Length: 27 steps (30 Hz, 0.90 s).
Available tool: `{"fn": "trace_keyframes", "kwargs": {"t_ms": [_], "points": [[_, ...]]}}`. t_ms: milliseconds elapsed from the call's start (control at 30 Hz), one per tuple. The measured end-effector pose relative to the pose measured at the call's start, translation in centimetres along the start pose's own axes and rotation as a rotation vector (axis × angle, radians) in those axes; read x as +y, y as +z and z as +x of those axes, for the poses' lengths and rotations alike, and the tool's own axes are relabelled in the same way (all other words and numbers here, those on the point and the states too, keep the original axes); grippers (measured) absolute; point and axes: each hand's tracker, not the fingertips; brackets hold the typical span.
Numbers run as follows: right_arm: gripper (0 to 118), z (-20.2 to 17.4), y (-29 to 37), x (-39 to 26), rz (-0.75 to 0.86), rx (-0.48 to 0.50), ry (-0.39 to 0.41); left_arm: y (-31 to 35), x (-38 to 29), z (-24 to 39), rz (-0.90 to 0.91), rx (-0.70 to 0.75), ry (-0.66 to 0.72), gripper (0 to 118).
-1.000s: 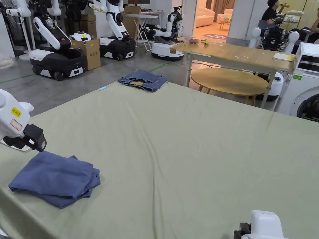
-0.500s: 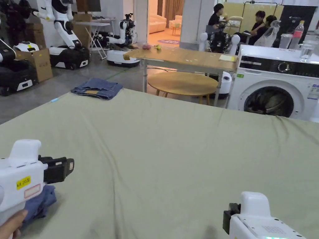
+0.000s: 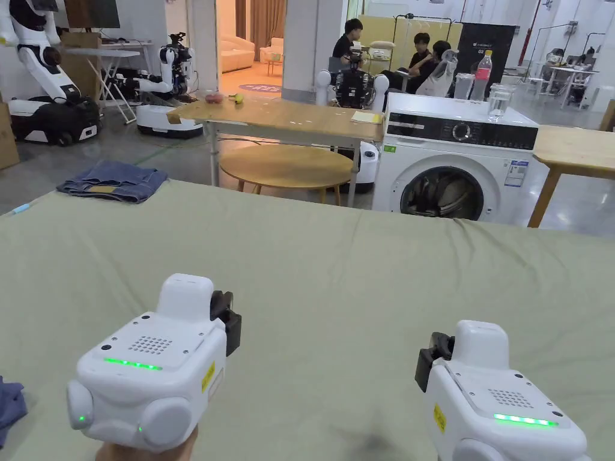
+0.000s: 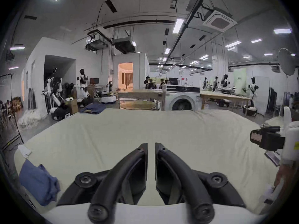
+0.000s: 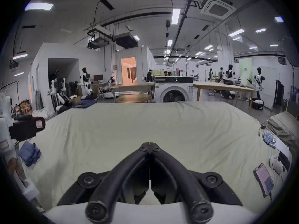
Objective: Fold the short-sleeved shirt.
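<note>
While two grippers hover | left gripper (image 4: 151, 146) slightly parted | right gripper (image 5: 150, 145) closed | one folded shirt (image 4: 38, 182)

The room was a wide hall with a grey floor (image 3: 54, 162) and white walls (image 4: 68, 65). Strip lights (image 4: 178, 25) ran along a ceiling of bare ducts. Past the tabletop (image 3: 360, 258), covered in pale green cloth, stood a washer (image 3: 450, 168), a long wooden table (image 3: 282, 117) over a round one (image 3: 285, 165), and a doorway (image 4: 125, 75) glowing orange.

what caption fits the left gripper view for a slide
Left gripper, jaws slightly apart and empty, above the green cloth; folded blue shirt beside it.
</note>
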Motion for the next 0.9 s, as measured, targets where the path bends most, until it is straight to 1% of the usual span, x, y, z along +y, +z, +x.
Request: {"fn": "trace_keyframes", "kwargs": {"t_ms": [67,233,433,533,900], "points": [[0,0.1,0.2,0.0,0.025,-0.006,-0.011,-0.2,-0.1,1.4,0.021,-0.004,0.010,0],[0,0.1,0.8,-0.3,0.067,-0.022,-0.019,-0.2,-1.0,2.4,0.048,0.019,0.031,0],[0,0.0,1.3,-0.7,0.101,-0.039,0.015,0.5,-1.8,1.7,0.074,0.039,0.022,0],[0,0.0,1.5,-0.7,0.115,-0.040,0.017,0.9,-1.9,1.5,0.097,0.041,0.034,0],[0,0.4,2.1,-0.9,0.134,-0.050,-0.013,0.7,-1.9,2.0,0.093,0.037,0.020,0]]}}
